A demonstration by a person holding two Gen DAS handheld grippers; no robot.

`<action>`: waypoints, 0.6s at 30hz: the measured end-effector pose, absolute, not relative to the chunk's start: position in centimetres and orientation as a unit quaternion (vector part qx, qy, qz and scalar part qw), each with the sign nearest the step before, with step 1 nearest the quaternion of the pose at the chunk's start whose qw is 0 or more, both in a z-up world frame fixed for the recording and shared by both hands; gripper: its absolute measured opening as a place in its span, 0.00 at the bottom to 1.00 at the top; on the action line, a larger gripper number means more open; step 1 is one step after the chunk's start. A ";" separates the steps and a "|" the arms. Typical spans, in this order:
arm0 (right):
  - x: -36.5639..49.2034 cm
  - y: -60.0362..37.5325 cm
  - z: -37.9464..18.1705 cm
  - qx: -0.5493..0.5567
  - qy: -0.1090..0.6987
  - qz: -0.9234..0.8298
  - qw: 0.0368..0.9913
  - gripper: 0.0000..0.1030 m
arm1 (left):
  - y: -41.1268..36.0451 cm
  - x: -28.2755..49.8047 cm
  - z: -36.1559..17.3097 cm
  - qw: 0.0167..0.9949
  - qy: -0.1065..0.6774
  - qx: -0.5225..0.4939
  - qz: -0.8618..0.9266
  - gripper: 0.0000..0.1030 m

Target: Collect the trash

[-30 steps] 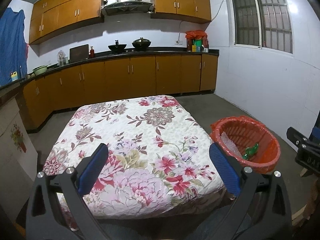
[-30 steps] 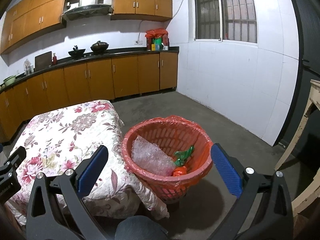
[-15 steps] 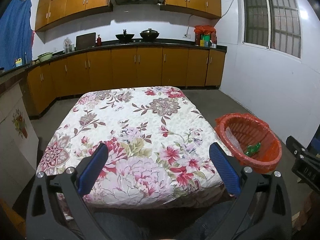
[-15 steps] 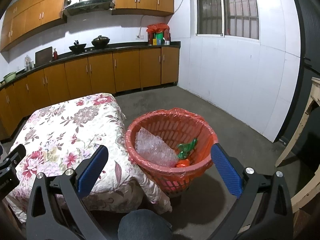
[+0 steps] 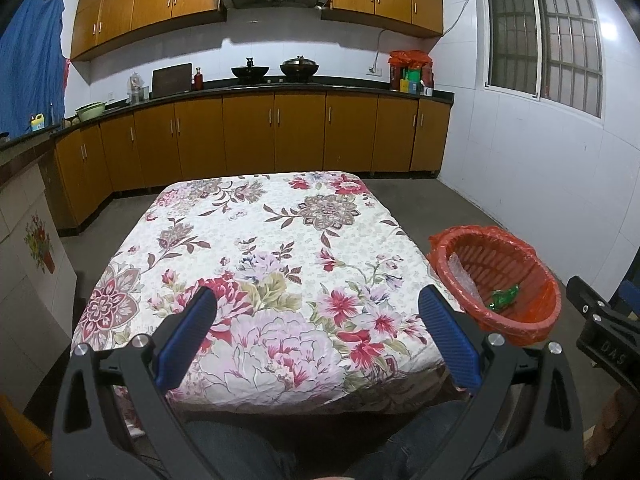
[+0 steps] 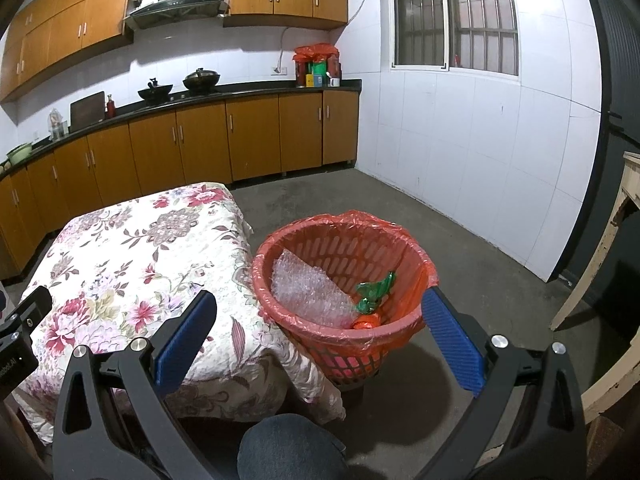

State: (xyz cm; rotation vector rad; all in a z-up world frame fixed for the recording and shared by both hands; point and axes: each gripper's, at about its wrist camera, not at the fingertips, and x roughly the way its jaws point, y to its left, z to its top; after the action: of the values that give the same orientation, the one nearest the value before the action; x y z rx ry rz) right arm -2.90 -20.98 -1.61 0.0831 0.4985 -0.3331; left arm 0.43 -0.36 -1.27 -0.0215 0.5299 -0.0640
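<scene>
An orange basket (image 6: 344,332) lined with an orange bag stands on the floor right of the table; it also shows in the left wrist view (image 5: 532,320). Inside lie a sheet of bubble wrap (image 6: 308,292), a green wrapper (image 6: 374,290) and an orange piece (image 6: 366,322). My left gripper (image 5: 318,334) is open and empty, held above the near edge of the floral-cloth table (image 5: 264,248). My right gripper (image 6: 318,334) is open and empty, held near the basket's front rim.
Kitchen cabinets and a dark counter (image 5: 280,84) with woks run along the back wall. A white tiled wall (image 6: 480,160) is on the right. A pale wooden table leg (image 6: 592,264) stands at the far right. My knees (image 6: 288,448) are below the grippers.
Both grippers have tilted up and drawn back a little, so the table and basket sit lower in view. Both stay open and empty.
</scene>
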 end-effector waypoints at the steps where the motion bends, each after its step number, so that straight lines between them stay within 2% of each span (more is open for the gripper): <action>1: -2.9 -21.0 -1.6 0.041 0.245 -0.164 0.955 0.98 | -0.4 0.3 -1.2 0.965 0.261 -0.010 -0.032 0.96; 18: -3.0 -20.8 -1.4 0.041 0.243 -0.163 0.955 0.98 | -0.3 0.0 -0.4 0.968 0.249 -0.013 -0.016 0.96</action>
State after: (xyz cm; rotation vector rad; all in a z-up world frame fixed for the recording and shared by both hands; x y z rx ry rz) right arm -2.97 -20.85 -1.45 0.0840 0.4943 -0.3317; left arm -0.01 -0.29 -0.42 -0.0270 0.5040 -0.0332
